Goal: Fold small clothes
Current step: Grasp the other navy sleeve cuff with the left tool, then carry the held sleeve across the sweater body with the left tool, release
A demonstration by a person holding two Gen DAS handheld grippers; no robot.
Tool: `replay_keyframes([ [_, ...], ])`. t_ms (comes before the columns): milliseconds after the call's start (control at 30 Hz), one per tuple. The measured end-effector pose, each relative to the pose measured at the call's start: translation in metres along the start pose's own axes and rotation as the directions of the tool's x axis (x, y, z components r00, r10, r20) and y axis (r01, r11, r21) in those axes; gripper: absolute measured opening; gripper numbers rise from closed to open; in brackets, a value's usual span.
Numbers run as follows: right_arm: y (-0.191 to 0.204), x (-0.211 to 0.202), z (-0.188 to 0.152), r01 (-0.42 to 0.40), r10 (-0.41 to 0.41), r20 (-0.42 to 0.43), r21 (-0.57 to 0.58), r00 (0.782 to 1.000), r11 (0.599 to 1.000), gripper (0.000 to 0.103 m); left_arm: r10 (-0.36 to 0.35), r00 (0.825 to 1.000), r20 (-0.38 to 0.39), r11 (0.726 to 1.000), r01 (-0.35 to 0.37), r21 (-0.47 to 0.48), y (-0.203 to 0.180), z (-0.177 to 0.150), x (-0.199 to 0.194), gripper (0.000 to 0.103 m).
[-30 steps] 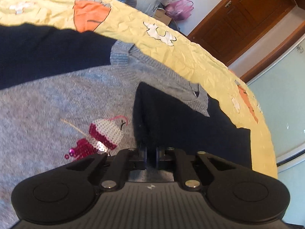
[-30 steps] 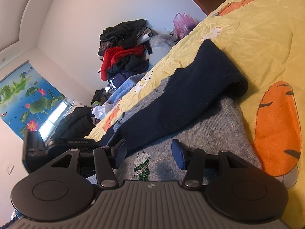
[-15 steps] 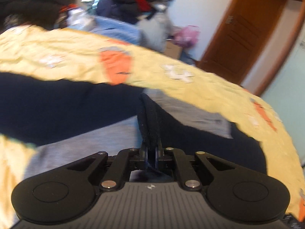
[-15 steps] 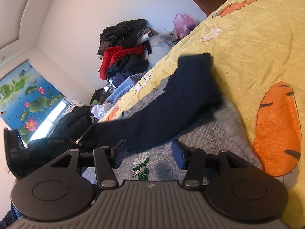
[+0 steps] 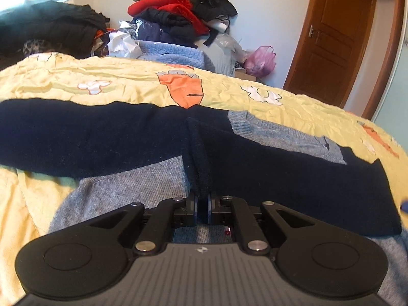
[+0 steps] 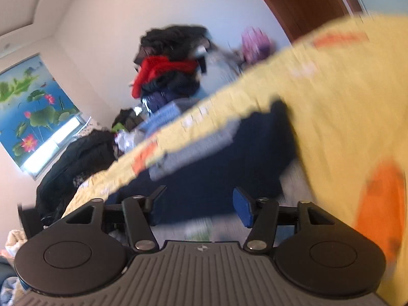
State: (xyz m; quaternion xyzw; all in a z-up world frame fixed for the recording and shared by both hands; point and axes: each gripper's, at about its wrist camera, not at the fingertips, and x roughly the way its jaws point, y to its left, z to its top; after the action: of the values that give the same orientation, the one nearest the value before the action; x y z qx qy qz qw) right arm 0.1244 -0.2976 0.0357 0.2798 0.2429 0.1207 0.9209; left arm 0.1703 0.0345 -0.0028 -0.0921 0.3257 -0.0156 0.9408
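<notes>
The fingers [image 5: 195, 210] of the left gripper [image 5: 202, 210] are clamped on a pinched ridge of the navy sleeve [image 5: 199, 168], held just above the grey sweater [image 5: 132, 186] on the bed. The fingers [image 6: 243, 207] of the right gripper [image 6: 197, 207] stand wide apart with nothing between them, and that view is blurred, so little else there is certain.

The sweater is the landmark. It lies flat on the yellow quilt [image 5: 127, 84], front up, and the navy sleeve runs across its chest from side to side, with the ribbed collar [image 5: 239, 125] just beyond the sleeve. Past the sweater's far edge the quilt shows a carrot print [image 5: 185, 90]. Well beyond the sweater sits a clothes pile [image 5: 178, 17] against the wall, with a wooden door [image 5: 331, 38] to its right.

The step in hand looks like laying the sleeve across the body. To do it well, keep the grip firm, carry the cuff level over the chest and set it down flat, since knit tends to bunch. The free gripper could press the sweater to stop it dragging.
</notes>
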Motion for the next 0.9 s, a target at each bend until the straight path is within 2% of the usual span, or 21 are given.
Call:
replay_keyframes([
  [33,0.003,0.011,0.011,0.023,-0.023,-0.002,-0.027,1.000,0.999,0.078,-0.003,1.000,0.000,1.000,0.003,-0.004,0.001,0.000,0.000,0.006],
  [67,0.006,0.025,0.021,0.064,-0.066,-0.018,-0.072,0.998,0.995,0.081,-0.007,1.000,0.000,1.000,0.007,-0.010,0.002,0.000,0.000,0.007],
  [167,0.005,0.072,0.034,0.192,-0.213,-0.095,-0.196,0.972,0.962,0.080,-0.021,1.000,-0.002,0.999,0.021,-0.035,0.006,0.000,0.000,0.008],
  [233,-0.004,0.095,0.030,0.221,-0.261,-0.160,-0.234,0.952,0.947,0.078,-0.033,0.999,-0.003,0.998,0.032,-0.053,0.009,0.001,0.002,0.008],
  [267,-0.002,0.095,0.024,0.225,-0.269,-0.122,-0.290,0.955,0.930,0.078,-0.037,0.999,-0.003,0.998,0.037,-0.060,0.010,0.000,0.002,0.008],
  [400,0.008,0.098,0.007,0.243,-0.311,-0.093,-0.433,0.946,0.868,0.085,-0.041,0.999,-0.001,0.997,0.041,-0.065,0.011,0.001,0.003,0.009],
  [467,0.010,0.102,0.007,0.242,-0.319,-0.101,-0.453,0.942,0.858,0.089,-0.042,0.999,-0.004,0.998,0.042,-0.053,0.011,0.002,0.001,0.010],
  [533,0.013,0.103,0.007,0.243,-0.328,-0.106,-0.470,0.939,0.848,0.092,-0.047,0.999,-0.014,0.998,0.046,-0.037,0.015,0.003,-0.005,0.015],
  [600,0.016,0.104,0.006,0.251,-0.340,-0.102,-0.487,0.935,0.837,0.092,-0.033,0.999,-0.004,0.999,0.032,-0.028,0.028,0.004,-0.019,0.027],
  [733,0.014,0.103,0.006,0.250,-0.334,-0.099,-0.479,0.937,0.842,0.092,0.018,0.999,0.051,0.994,-0.012,-0.107,0.086,0.014,-0.053,0.032],
  [767,0.014,0.102,0.006,0.248,-0.332,-0.099,-0.476,0.938,0.844,0.092,0.052,0.997,0.062,0.988,-0.043,-0.150,0.107,0.019,-0.059,0.040],
  [800,0.014,0.102,0.006,0.248,-0.332,-0.099,-0.475,0.938,0.844,0.092,0.096,0.993,0.069,0.976,-0.080,-0.203,0.129,0.025,-0.064,0.056],
  [833,0.014,0.103,0.006,0.250,-0.333,-0.098,-0.476,0.938,0.843,0.092,0.143,0.987,0.074,0.955,-0.118,-0.272,0.153,0.029,-0.068,0.064],
  [867,0.014,0.103,0.005,0.251,-0.334,-0.097,-0.476,0.938,0.843,0.092,0.192,0.978,0.078,0.921,-0.153,-0.358,0.180,0.033,-0.073,0.073],
  [900,0.014,0.103,0.005,0.250,-0.333,-0.097,-0.476,0.938,0.843,0.092,0.236,0.969,0.077,0.877,-0.178,-0.447,0.206,0.035,-0.077,0.073],
])
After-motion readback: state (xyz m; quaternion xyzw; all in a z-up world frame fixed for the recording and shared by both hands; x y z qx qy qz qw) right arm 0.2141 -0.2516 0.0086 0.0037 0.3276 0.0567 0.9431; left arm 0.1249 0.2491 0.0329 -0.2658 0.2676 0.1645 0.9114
